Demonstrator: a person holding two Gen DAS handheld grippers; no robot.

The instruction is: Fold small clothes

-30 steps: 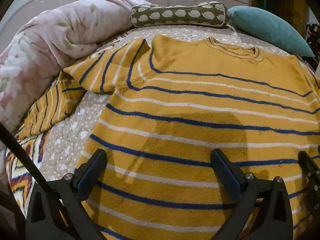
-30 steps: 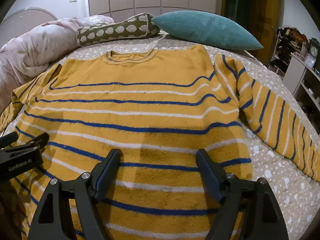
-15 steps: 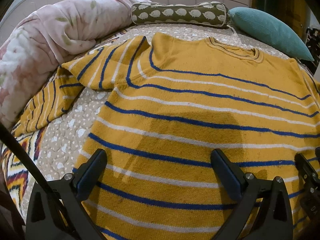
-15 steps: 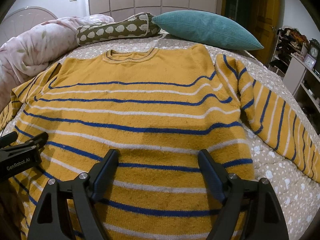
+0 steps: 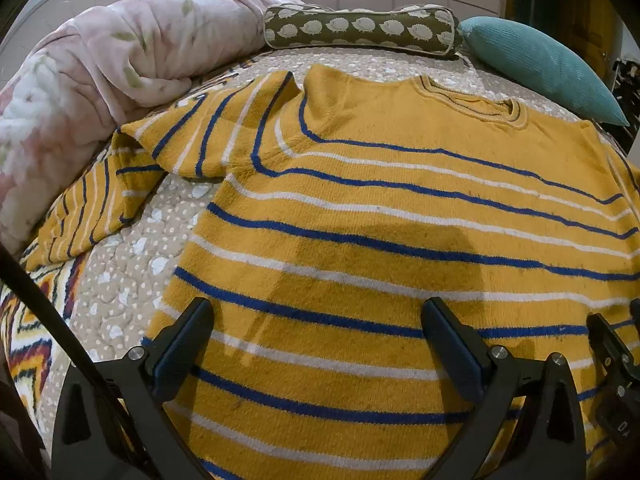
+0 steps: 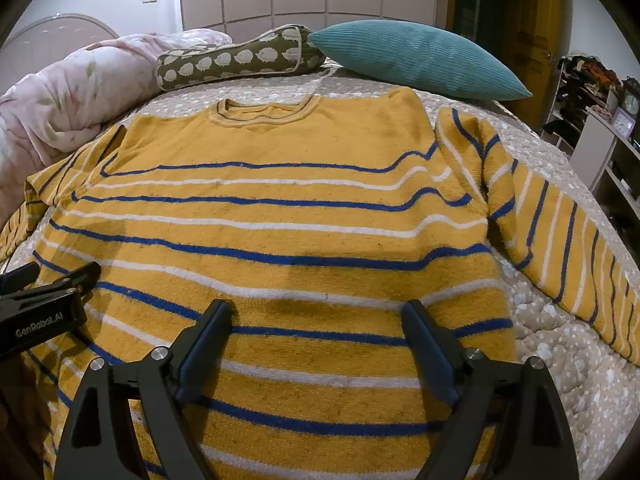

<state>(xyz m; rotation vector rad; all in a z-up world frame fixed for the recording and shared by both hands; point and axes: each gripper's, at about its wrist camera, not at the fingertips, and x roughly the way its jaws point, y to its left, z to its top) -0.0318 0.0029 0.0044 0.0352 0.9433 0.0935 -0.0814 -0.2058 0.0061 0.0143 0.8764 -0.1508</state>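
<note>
A yellow sweater (image 5: 400, 208) with blue and white stripes lies flat, front up, on the bed, neck away from me; it also fills the right wrist view (image 6: 280, 216). Its left sleeve (image 5: 132, 168) is bent and runs down toward the bed's left edge. Its right sleeve (image 6: 560, 232) lies spread out to the right. My left gripper (image 5: 318, 336) is open and empty above the sweater's lower body. My right gripper (image 6: 316, 336) is open and empty above the lower body too. The left gripper also shows in the right wrist view (image 6: 44, 300).
A pink floral duvet (image 5: 100, 92) is bunched along the bed's left side. A green bolster with a white pattern (image 5: 360, 32) and a teal pillow (image 6: 416, 60) lie at the head. Shelves with clutter (image 6: 600, 120) stand to the right. The dotted bedspread (image 6: 560, 360) shows around the sweater.
Both grippers have drifted slightly over the sweater; the left wrist view shifted a little so the left sleeve and duvet sit more toward the centre. The sweater has not moved.
</note>
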